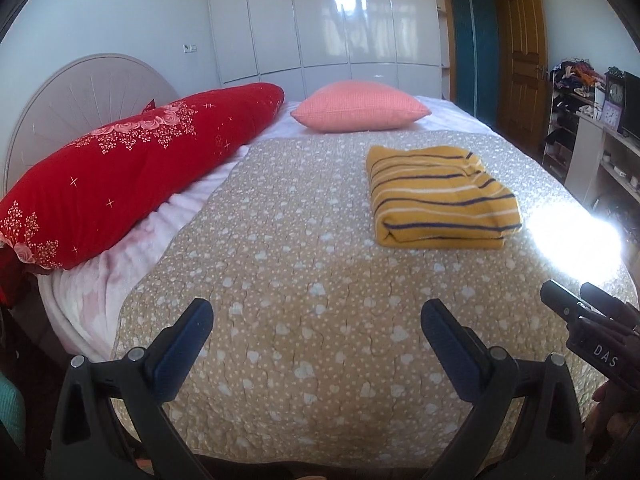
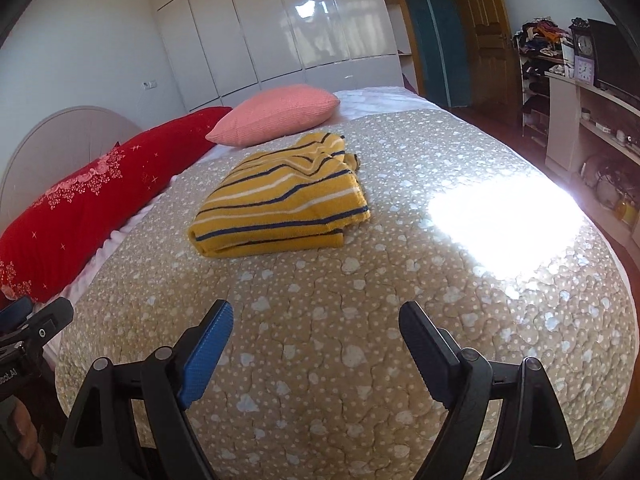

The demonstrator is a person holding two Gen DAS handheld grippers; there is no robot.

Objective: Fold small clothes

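Observation:
A yellow garment with dark and white stripes [image 1: 440, 196] lies folded into a flat bundle on the beige patterned bedspread [image 1: 300, 280]; it also shows in the right wrist view [image 2: 280, 208]. My left gripper [image 1: 316, 312] is open and empty, held above the near part of the bed, well short of the garment. My right gripper [image 2: 316, 316] is open and empty too, also near the bed's front edge. The right gripper's body shows at the right edge of the left wrist view [image 1: 588, 320]. The left gripper's body shows at the left edge of the right wrist view [image 2: 28, 320].
A long red flowered pillow [image 1: 120, 168] lies along the left side of the bed by the round headboard [image 1: 80, 88]. A pink cushion [image 1: 360, 106] sits behind the garment. White wardrobes [image 1: 320, 20], a wooden door [image 1: 520, 60] and cluttered shelves [image 1: 592, 128] stand beyond. A bright sun patch [image 2: 500, 220] falls on the bedspread.

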